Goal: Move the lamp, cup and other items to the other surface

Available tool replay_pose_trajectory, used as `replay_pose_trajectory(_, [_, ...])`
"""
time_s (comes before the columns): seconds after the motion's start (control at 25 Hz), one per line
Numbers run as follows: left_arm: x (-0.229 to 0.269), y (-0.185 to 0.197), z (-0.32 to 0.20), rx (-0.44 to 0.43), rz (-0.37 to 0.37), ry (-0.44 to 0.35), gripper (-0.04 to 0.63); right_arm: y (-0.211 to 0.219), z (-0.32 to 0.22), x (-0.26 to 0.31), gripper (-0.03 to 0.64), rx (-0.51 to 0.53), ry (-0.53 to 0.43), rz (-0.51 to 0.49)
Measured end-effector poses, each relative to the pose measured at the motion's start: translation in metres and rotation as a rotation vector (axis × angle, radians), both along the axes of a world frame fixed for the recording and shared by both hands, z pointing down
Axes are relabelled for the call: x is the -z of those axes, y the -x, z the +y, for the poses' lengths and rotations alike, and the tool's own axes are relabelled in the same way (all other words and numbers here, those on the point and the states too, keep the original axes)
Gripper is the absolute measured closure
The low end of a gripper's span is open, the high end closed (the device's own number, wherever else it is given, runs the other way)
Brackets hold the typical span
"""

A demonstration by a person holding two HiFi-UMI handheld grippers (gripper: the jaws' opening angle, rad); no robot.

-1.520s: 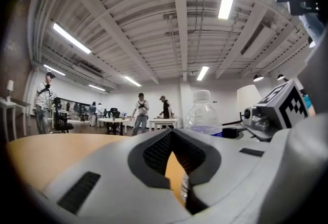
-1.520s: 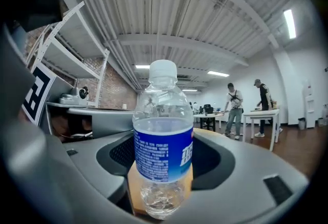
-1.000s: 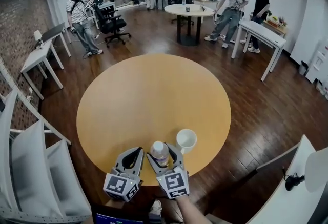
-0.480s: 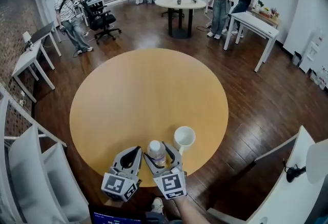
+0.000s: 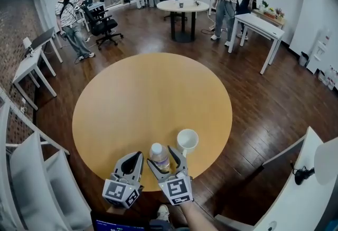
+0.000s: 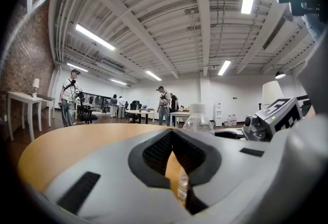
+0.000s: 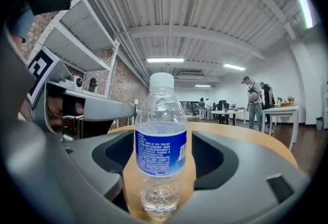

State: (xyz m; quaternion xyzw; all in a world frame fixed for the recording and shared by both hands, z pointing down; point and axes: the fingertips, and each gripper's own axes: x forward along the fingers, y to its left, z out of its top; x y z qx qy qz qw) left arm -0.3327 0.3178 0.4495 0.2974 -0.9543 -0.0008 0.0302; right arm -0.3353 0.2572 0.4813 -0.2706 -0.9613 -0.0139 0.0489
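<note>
Bottle [image 5: 158, 155] upright on the table's [image 5: 153, 92] near edge, between our right gripper's [image 5: 161, 157] jaws.
Those jaws have just been opening, pads clear of it; the cup [image 5: 187, 141] stands just right of it, nearest our right gripper; our left gripper [image 5: 137, 156], jaws together, sits just left.

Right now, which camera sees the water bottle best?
The right gripper view: the water bottle stands close and whole, with white cap and blue label. The head view shows the bottle small, from above. The left gripper view shows mostly just its cap and shoulders.
</note>
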Motion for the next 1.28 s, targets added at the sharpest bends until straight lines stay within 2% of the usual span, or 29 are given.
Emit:
replay_pose_trajectory(0.36, [0.008,-0.020,-0.010,-0.007,-0.017,0.000,0.583,-0.030,-0.023,0.009,0.260,-0.046,-0.015,-0.030])
replay_pose_trajectory(0.4, [0.009,-0.022,-0.014,-0.016,-0.016,0.000,0.584,-0.034,-0.027,0.012,0.297,-0.052,-0.017,-0.030])
replay_pose_trajectory(0.48, [0.011,-0.031,-0.027,-0.037,-0.012,-0.001,0.584,-0.044,-0.039,0.017,0.319,-0.065,-0.028,-0.036])
replay_pose_trajectory(0.52, [0.012,-0.036,-0.036,-0.051,-0.014,-0.001,0.584,-0.050,-0.047,0.021,0.392,-0.073,-0.034,-0.044])
replay_pose_trajectory(0.56, [0.015,-0.041,-0.048,-0.070,-0.019,-0.001,0.584,-0.056,-0.056,0.026,0.502,-0.080,-0.035,-0.055])
replay_pose_trajectory(0.6, [0.018,-0.046,-0.061,-0.095,-0.028,0.001,0.583,-0.062,-0.065,0.032,0.578,-0.086,-0.031,-0.064])
replay_pose_trajectory(0.64, [0.021,-0.051,-0.075,-0.123,-0.036,0.002,0.584,-0.067,-0.073,0.037,0.615,-0.093,-0.023,-0.071])
replay_pose_trajectory(0.84, [0.024,-0.079,-0.153,-0.275,-0.057,-0.013,0.584,-0.099,-0.127,0.057,0.614,-0.179,-0.002,-0.101])
replay_pose_trajectory(1.16, [0.047,-0.123,-0.273,-0.533,-0.070,-0.064,0.584,-0.153,-0.238,0.095,0.613,-0.426,0.028,-0.127])
replay_pose_trajectory(1.28, [0.049,-0.140,-0.304,-0.603,-0.070,-0.068,0.584,-0.170,-0.267,0.102,0.612,-0.493,0.027,-0.137])
